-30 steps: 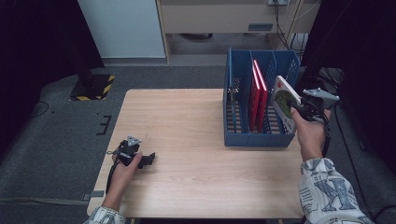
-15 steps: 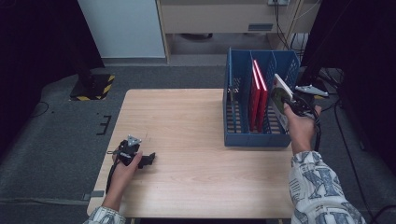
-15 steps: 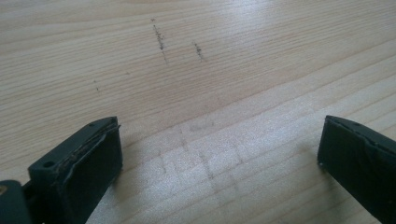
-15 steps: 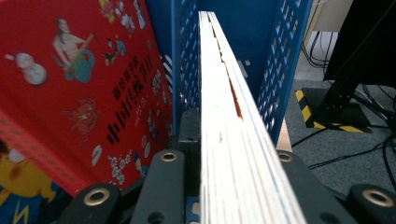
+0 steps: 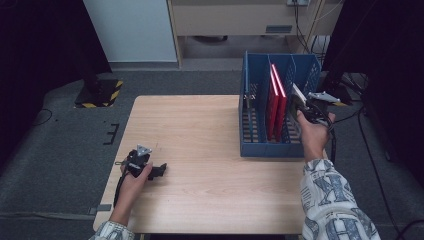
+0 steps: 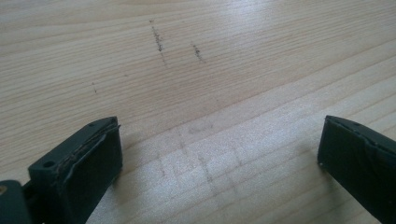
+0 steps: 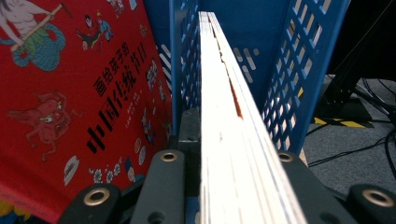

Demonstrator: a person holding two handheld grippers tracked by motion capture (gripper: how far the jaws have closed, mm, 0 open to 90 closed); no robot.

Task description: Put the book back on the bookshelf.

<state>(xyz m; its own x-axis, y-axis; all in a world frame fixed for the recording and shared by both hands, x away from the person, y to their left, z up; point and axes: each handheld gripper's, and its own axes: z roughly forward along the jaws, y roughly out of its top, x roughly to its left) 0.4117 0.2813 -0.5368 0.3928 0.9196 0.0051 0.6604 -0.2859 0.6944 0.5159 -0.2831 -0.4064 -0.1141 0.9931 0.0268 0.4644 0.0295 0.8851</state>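
My right gripper [image 5: 306, 106] is clamped on a thin book [image 7: 224, 121], held edge-on with its long axis running straight ahead into the blue rack [image 5: 252, 145]. I judge it sits over the rightmost slot, just right of the divider, with the red books [image 5: 274, 102] one slot to the left. My left gripper [image 5: 150, 170] rests far off on the table [image 5: 200, 150], jaws wide apart and empty.

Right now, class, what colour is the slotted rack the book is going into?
The rack is blue, with perforated walls; the right gripper view shows it best, beside the book.
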